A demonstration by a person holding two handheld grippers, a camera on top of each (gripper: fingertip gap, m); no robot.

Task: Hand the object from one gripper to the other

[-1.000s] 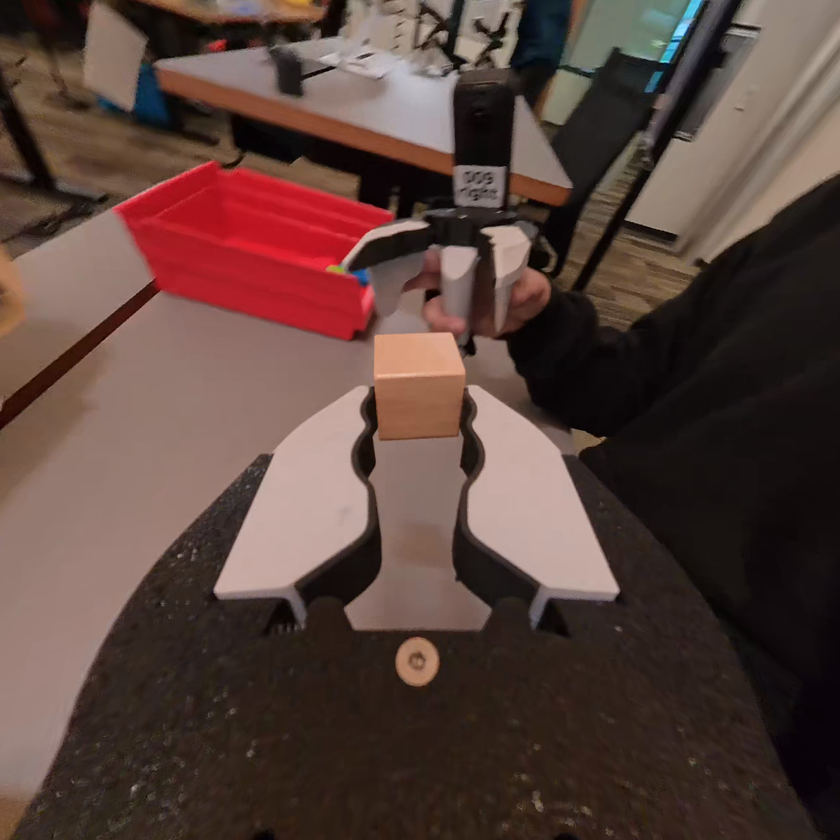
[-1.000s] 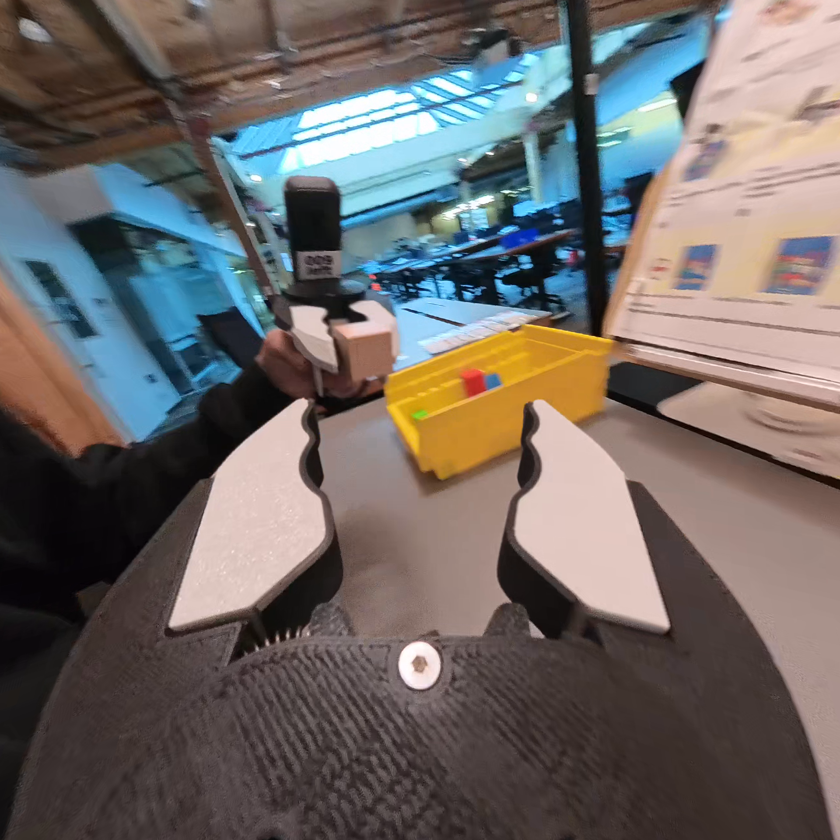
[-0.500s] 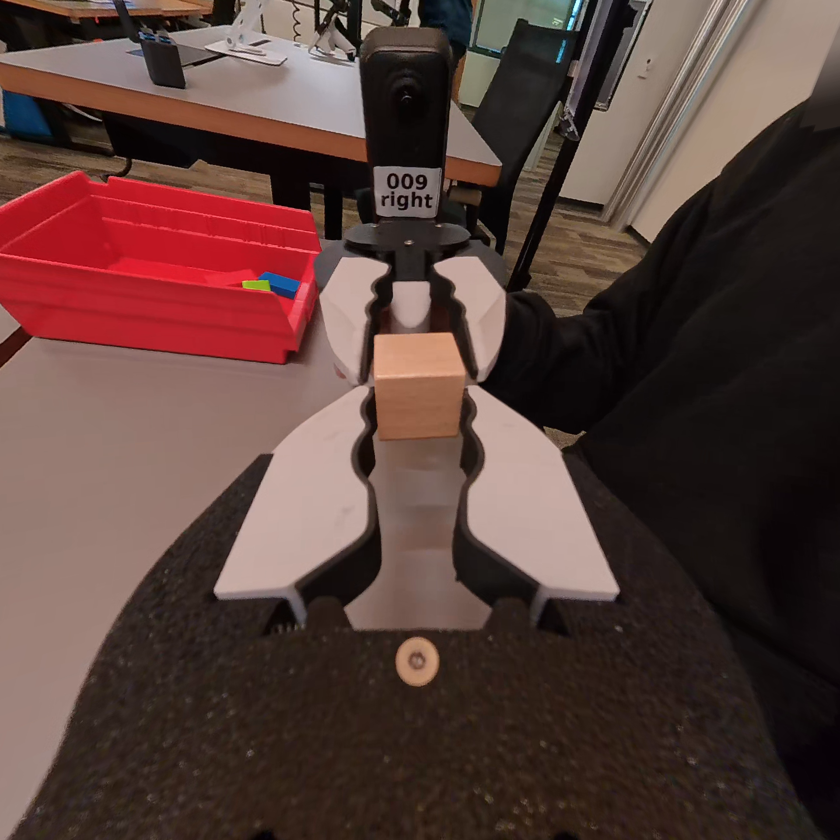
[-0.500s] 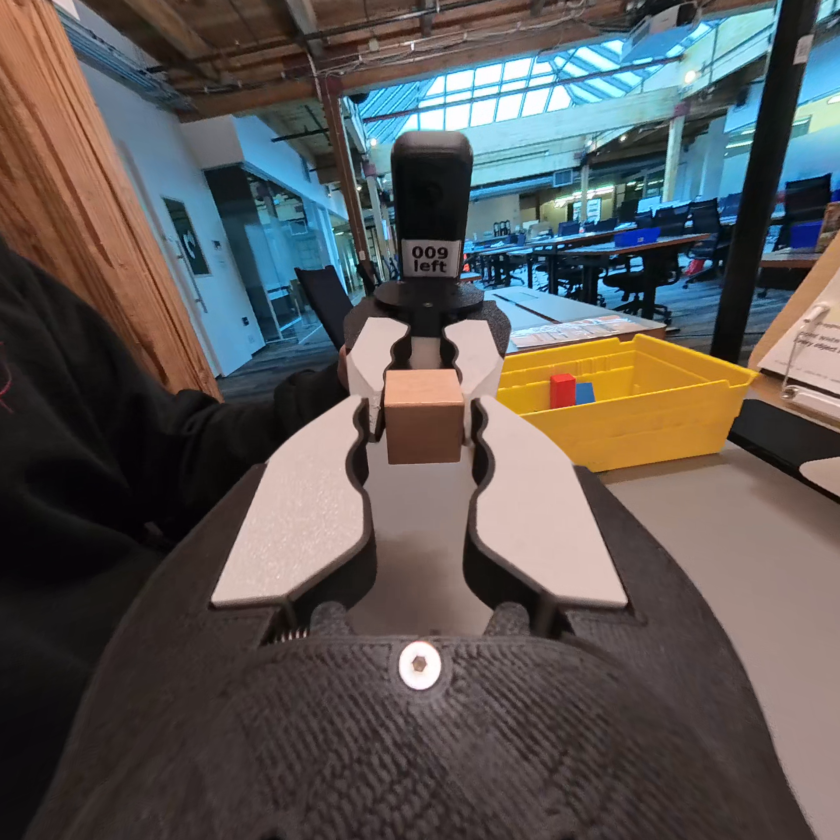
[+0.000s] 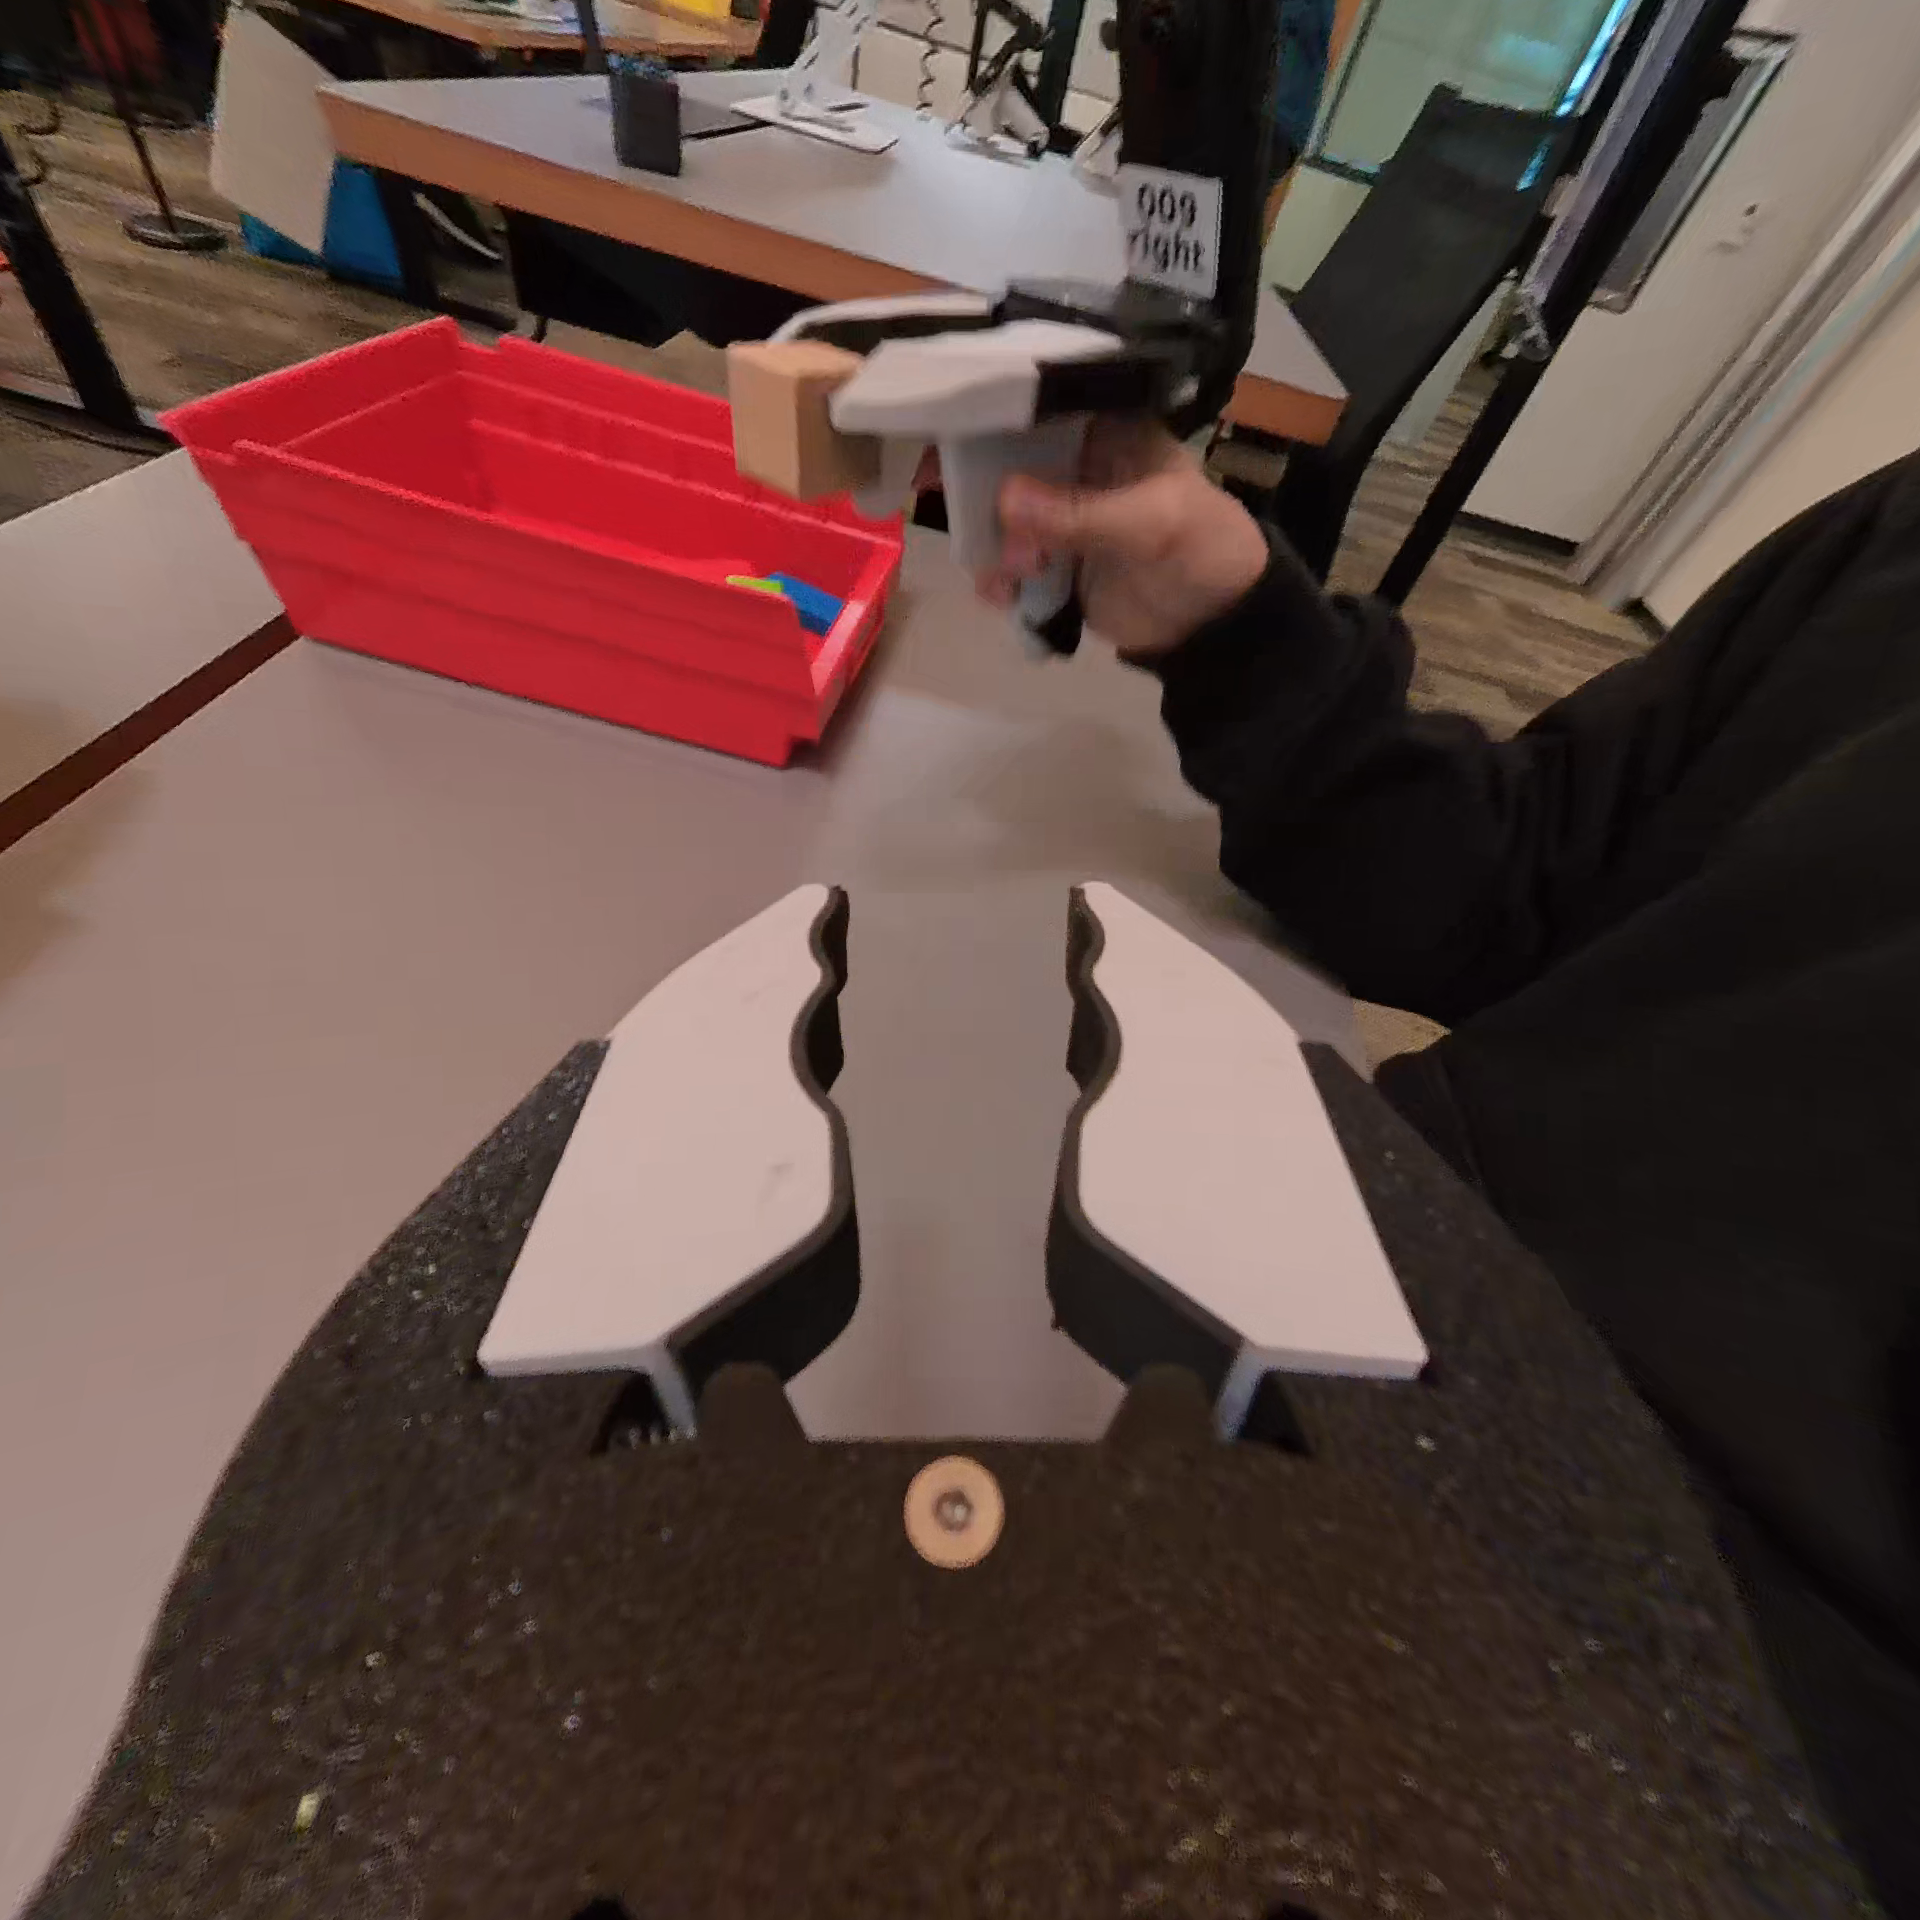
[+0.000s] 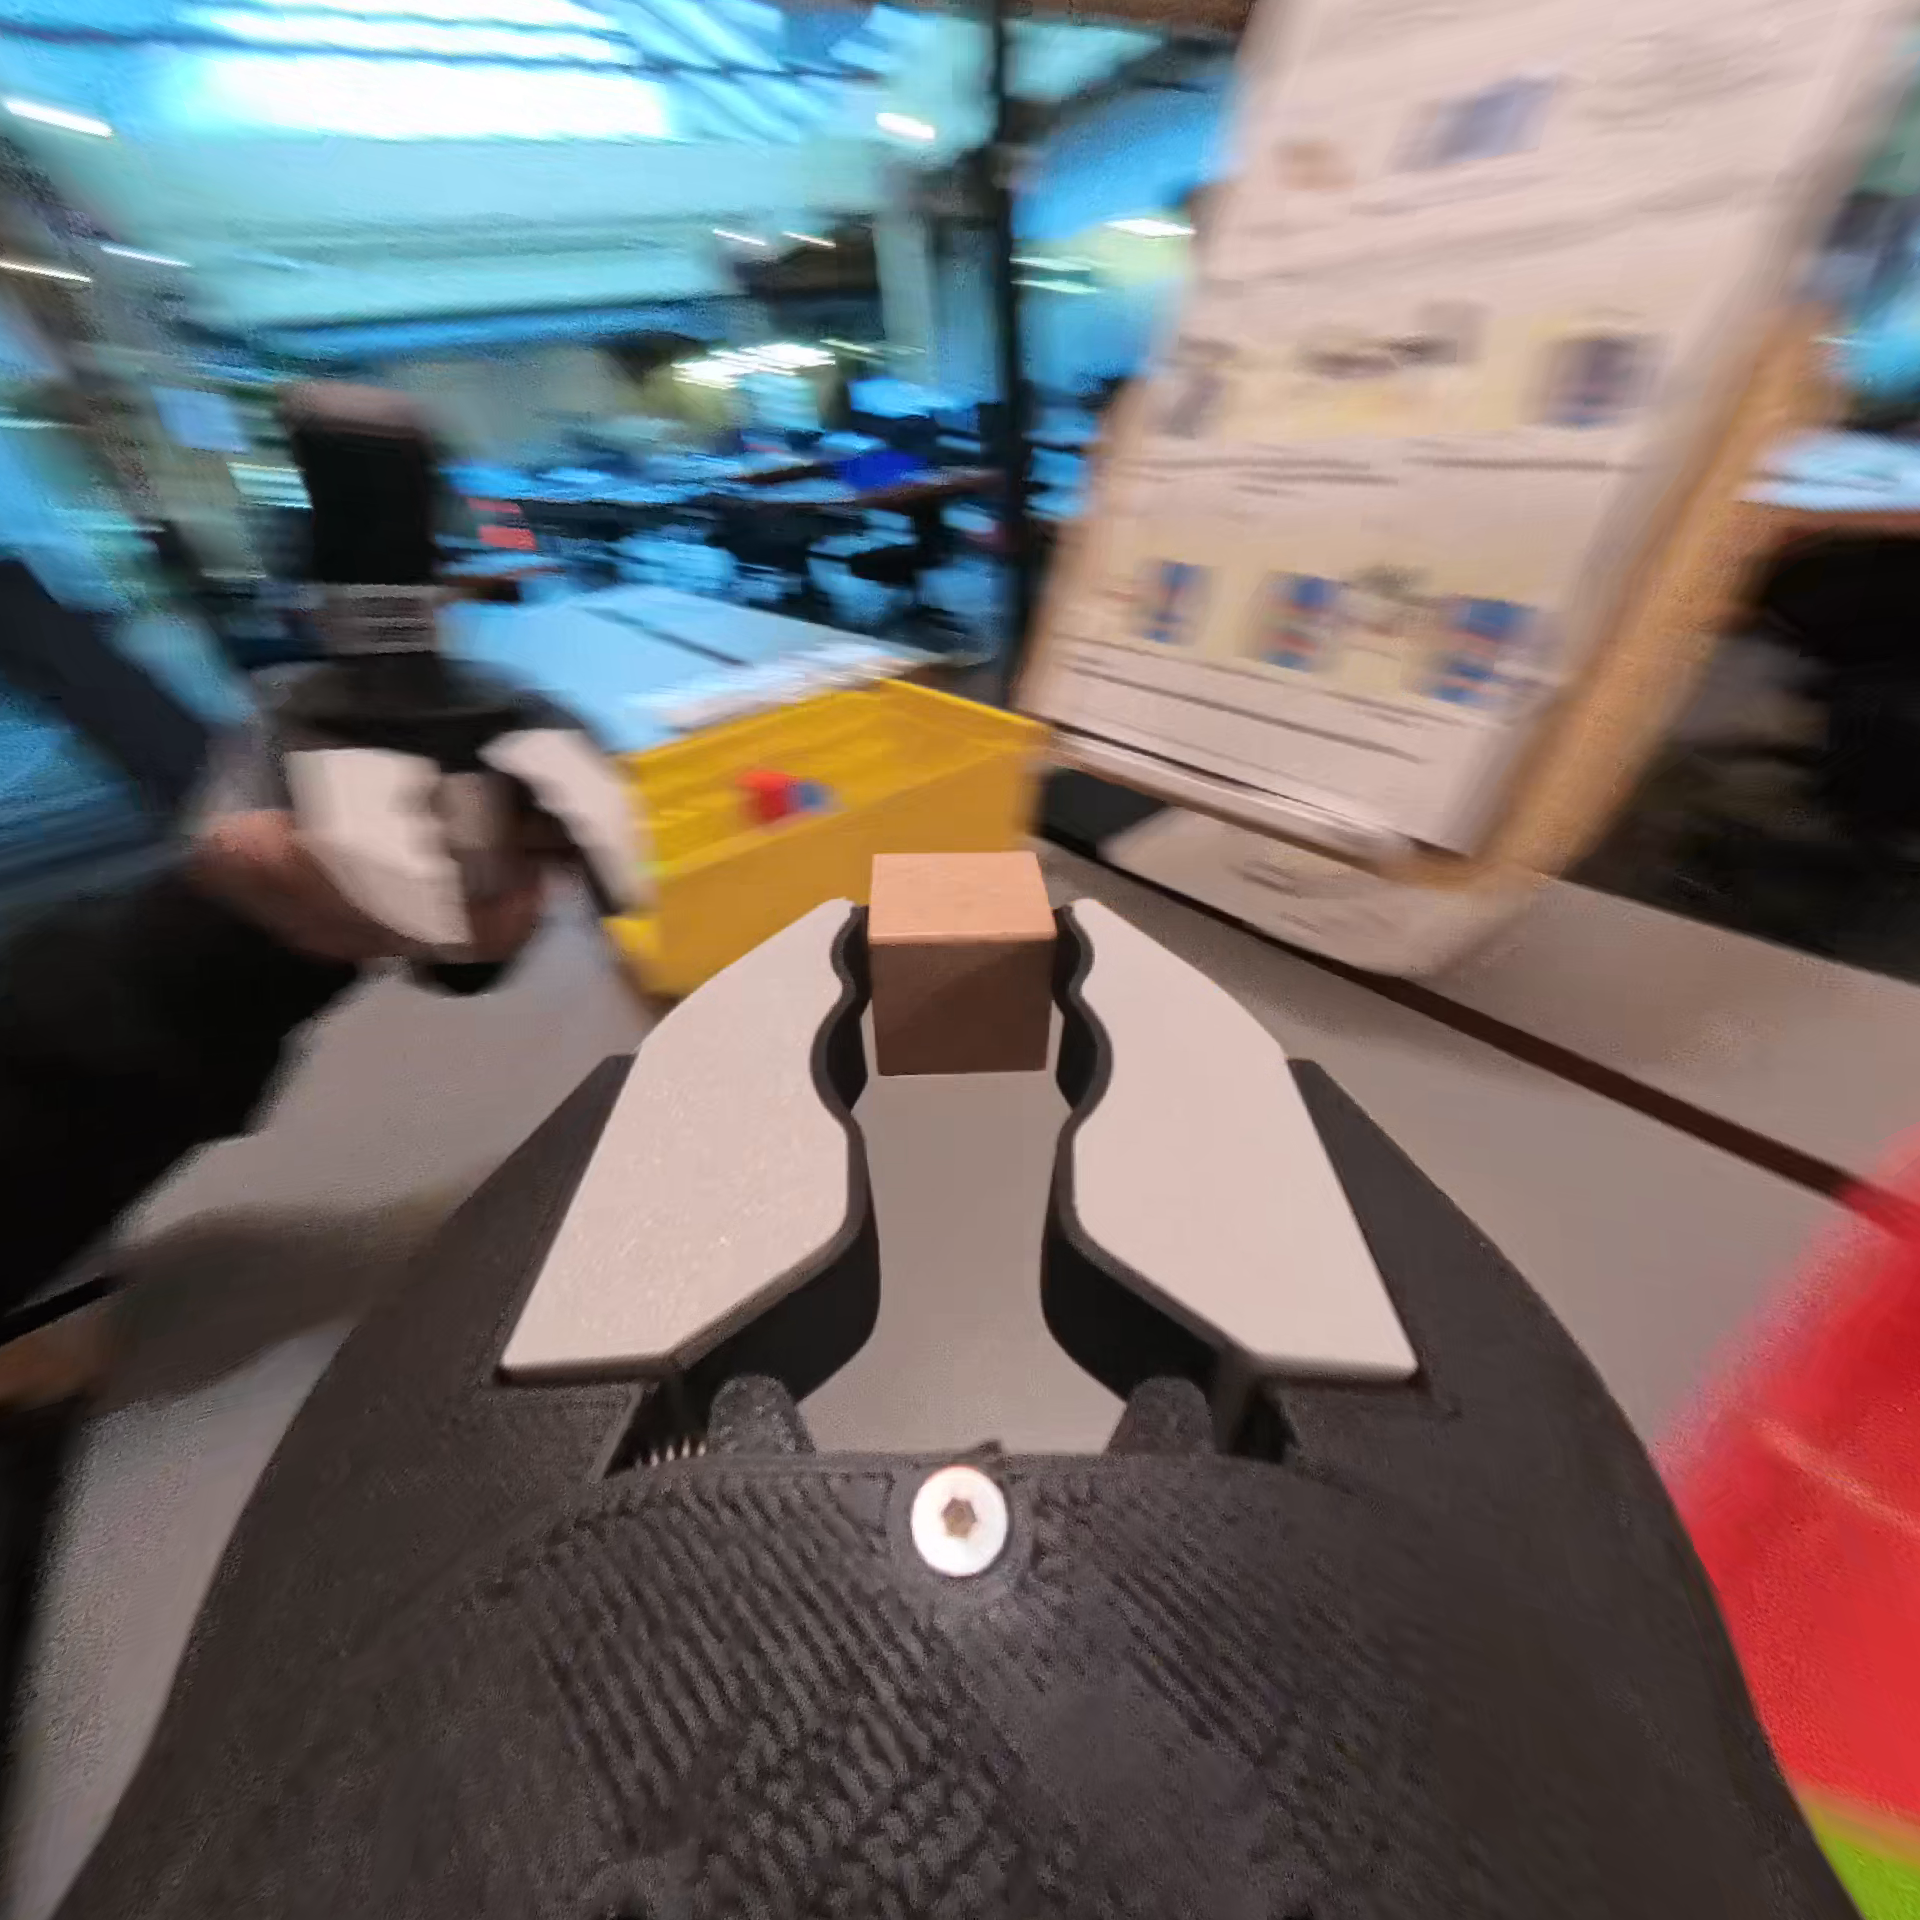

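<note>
Gripping a plain wooden cube (image 6: 958, 961) between its two pale fingers (image 6: 727, 1122), the right gripper (image 6: 958, 925) shows the block wedged at the very tips, both dark inner pads pressed flat against its side faces and its top standing a little above them; the grey table (image 6: 1455, 1143) lies below, and a blurred red bin (image 6: 1829, 1507) fills the near right corner of that view; farther off sits a yellow bin (image 6: 831, 862) with a small red and a small blue piece inside, a smeared left gripper (image 6: 468, 821) held in a hand beside it, and a tilted board (image 6: 1455, 468) with printed sheets behind.

From the left wrist view, the left gripper (image 5: 956, 914) has its jaws parted with only bare tabletop (image 5: 416, 935) showing between them, nothing in its hold; beyond, a black sleeve (image 5: 1403, 779) reaches in from the right, and a hand (image 5: 1132, 551) holds the right gripper up above the table, side-on, the cube (image 5: 784, 416) sticking out from its tips toward the left; just behind and below the cube stands the red bin (image 5: 499, 561), open-topped, with a blue and a green piece (image 5: 800, 603) near its right end; farther back are a long table (image 5: 831, 197) with an orange edge and a black chair (image 5: 1434, 239).
</note>
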